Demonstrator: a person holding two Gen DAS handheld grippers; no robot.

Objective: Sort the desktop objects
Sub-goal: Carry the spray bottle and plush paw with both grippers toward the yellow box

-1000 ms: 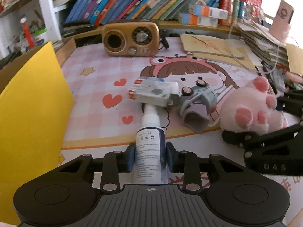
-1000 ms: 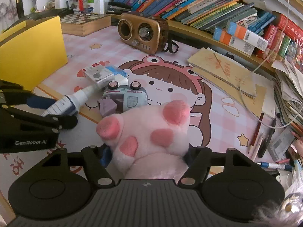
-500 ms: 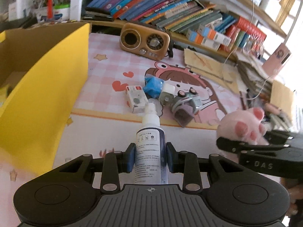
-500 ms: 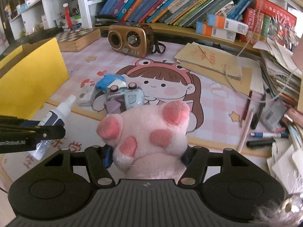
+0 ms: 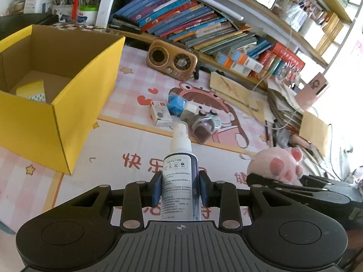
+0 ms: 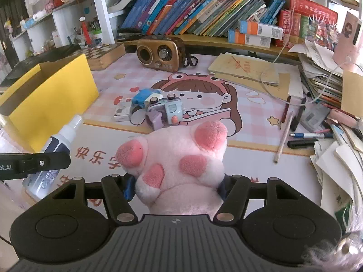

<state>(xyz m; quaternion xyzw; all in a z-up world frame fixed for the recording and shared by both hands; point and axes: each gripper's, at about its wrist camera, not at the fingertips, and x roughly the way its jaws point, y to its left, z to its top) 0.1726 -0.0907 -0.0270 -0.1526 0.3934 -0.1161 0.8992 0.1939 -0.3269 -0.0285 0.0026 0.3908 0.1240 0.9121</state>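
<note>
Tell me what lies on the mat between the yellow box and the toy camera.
In the left wrist view, a white card pack and a crumpled blue packet lie between the yellow box and the toy camera.

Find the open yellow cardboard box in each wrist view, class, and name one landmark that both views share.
Left wrist view: the open yellow cardboard box fills the left side, its inside visible, left of the white spray bottle in the left gripper.
Right wrist view: the box is at the left edge, outer wall showing, above the bottle.
Shared landmark: the gold retro radio below the books.
</note>
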